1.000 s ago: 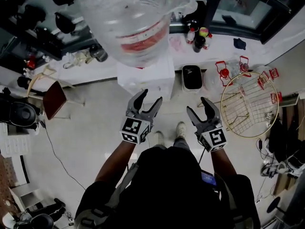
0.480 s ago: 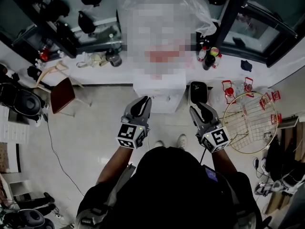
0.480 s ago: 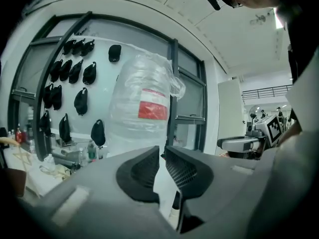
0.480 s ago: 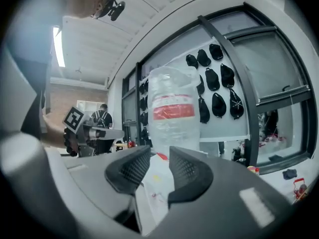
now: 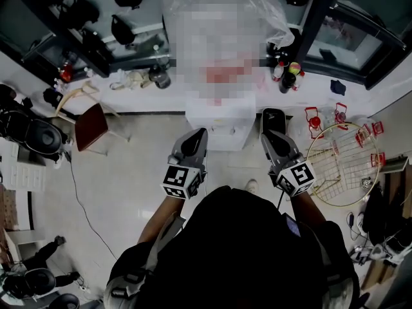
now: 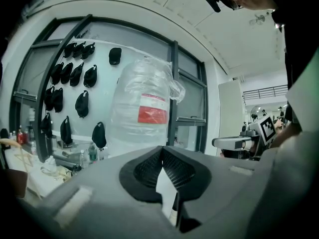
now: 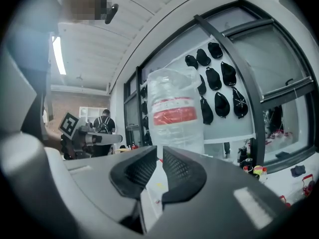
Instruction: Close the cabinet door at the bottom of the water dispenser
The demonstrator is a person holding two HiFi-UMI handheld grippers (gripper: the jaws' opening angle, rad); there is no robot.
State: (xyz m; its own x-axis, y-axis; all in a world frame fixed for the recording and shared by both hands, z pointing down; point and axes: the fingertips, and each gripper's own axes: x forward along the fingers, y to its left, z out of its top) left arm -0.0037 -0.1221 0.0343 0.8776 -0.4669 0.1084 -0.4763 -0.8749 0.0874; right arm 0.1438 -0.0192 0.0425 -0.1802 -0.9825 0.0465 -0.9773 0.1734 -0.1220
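Fingers (image 5: 192, 146) of the left gripper (image 5: 200, 132) were together, the jaws of the right gripper (image 5: 271, 135) were closing empty, probably because the bottom cabinet door of the white box-shaped water dispenser (image 5: 219, 124) just ahead needed only a push.

White water dispenser (image 5: 220, 126) upright, clear bottle (image 6: 143, 108) on top.

Pale floor (image 5: 129, 172), red chair (image 5: 90, 124), dark-framed windows (image 5: 347, 34).

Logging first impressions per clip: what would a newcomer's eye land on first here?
The big plastic-wrapped water bottle atop the white dispenser, straight ahead. Next, the two raised grippers before it: the left gripper shut, the right gripper closing on nothing. A gold wire rack lies at right.
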